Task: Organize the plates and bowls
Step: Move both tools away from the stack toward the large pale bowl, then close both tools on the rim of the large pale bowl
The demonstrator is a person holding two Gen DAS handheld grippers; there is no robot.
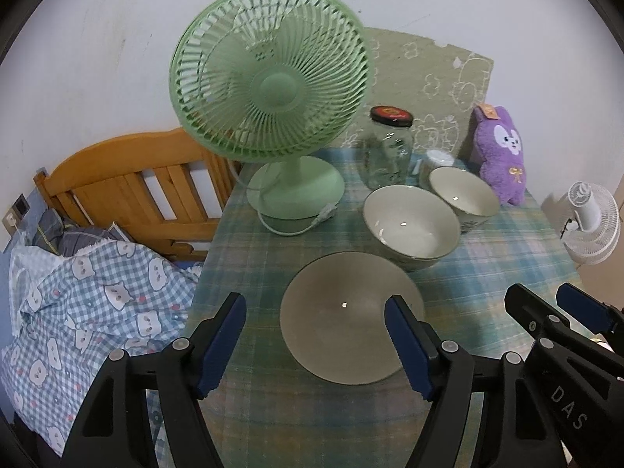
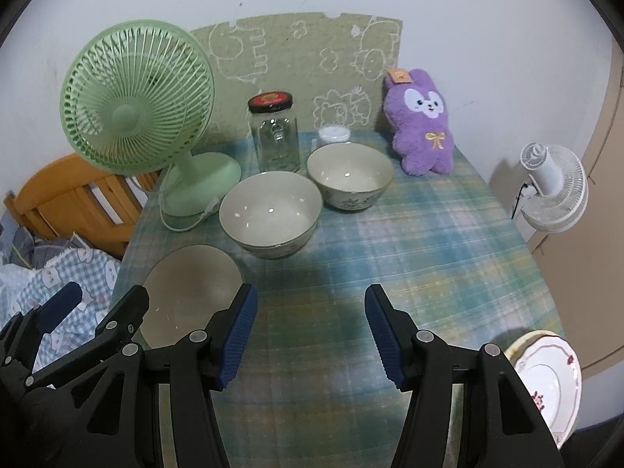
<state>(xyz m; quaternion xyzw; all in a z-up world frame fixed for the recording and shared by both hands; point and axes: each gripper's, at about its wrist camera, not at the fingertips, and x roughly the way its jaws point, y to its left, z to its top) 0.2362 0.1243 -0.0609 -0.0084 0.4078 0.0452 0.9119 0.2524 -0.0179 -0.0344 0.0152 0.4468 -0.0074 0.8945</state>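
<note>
Hovering released over the desk (image 2: pixel 429 234), the left tongs (image 1: pixel 316 347) straddle the grey plate (image 1: pixel 343 304) while the right tongs (image 2: pixel 312 335) grasp nothing.

Flat grey plate (image 1: pixel 351 318), two upright cream bowls (image 2: pixel 270 214) (image 2: pixel 350 176) behind, floral plate (image 2: pixel 548 382) at table edge

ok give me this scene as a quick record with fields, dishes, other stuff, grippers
surface: table with plaid cloth
dishes: grey plate, near bowl, far bowl, floral plate at the table's edge
stacking: none, all dishes apart
other items: green fan, glass jar, purple plush
left gripper: jaws open, over the grey plate, holding nothing
right gripper: jaws open, over bare cloth
</note>
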